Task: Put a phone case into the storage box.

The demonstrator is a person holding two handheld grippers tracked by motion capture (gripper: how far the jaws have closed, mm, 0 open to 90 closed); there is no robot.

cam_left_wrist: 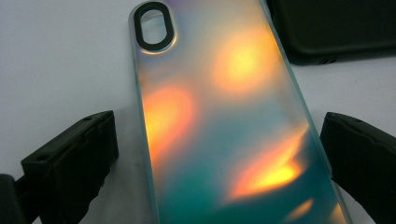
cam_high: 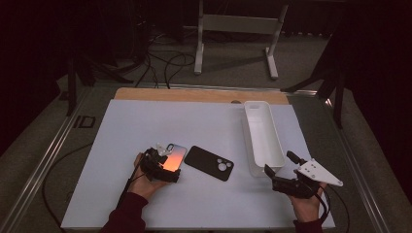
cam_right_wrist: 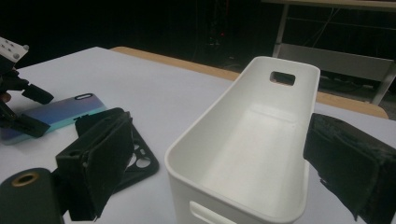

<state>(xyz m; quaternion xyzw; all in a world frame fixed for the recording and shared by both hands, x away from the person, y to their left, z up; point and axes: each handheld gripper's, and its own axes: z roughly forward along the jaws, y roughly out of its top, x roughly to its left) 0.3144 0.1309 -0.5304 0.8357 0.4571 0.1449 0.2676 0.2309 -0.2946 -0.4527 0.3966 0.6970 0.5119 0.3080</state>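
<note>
White mat point(cam_high: 136, 126) lay over wooden table point(cam_high: 194, 94), black phone case point(cam_high: 210, 163) lay flat beside white bin, cables point(cam_high: 163, 65) trailed on floor, white frame point(cam_high: 238, 29) stood behind table.

No text, label, brand, number or sign can be read anywhere: the iridescent phone case point(cam_left_wrist: 224, 126), the black phone case point(cam_high: 209, 162) beside it and the white bin point(cam_right_wrist: 243, 154) beyond it all show bare, unmarked surfaces.
</note>
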